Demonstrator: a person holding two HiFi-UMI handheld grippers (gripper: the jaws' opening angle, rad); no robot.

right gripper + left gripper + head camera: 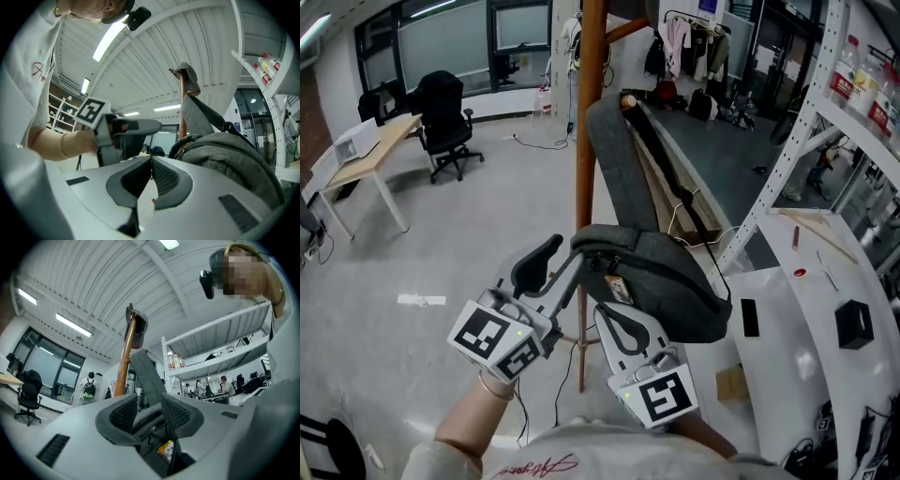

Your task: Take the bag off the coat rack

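Closest to you, the two marker cubes, boxy with black and white squares, sit at the back of the smooth grey plastic gripper bodies. Your left gripper (558, 262) has its jaws moderately apart; its black pads (125, 412), ribbed with a fine grid, stand either side of the top edge of the bag (666, 281), and a gap shows by each pad, so they do not squeeze it. Your right gripper (605, 309) has its jaws drawn together, tips touching with nothing between them, and it sits just under the bag's near end.

The bag is a rounded, soft pouch of grey felt-like woven cloth with a dark zip line along its top. It hangs beside the coat rack (589, 112), a straight, round pole of reddish-brown varnished wood. Its broad, flat grey strap (614, 159), paired with a thinner black band, runs up and loops over a wooden peg (627, 99) with a rounded knob end, so the bag is still on the rack.

To the right stands white perforated metal shelving (787, 150) and a glossy white table (806, 337) bearing a small black box (853, 323). Far off on the pale polished floor (441, 244) are a black padded office chair (445, 117) and a light wooden desk (375, 150)
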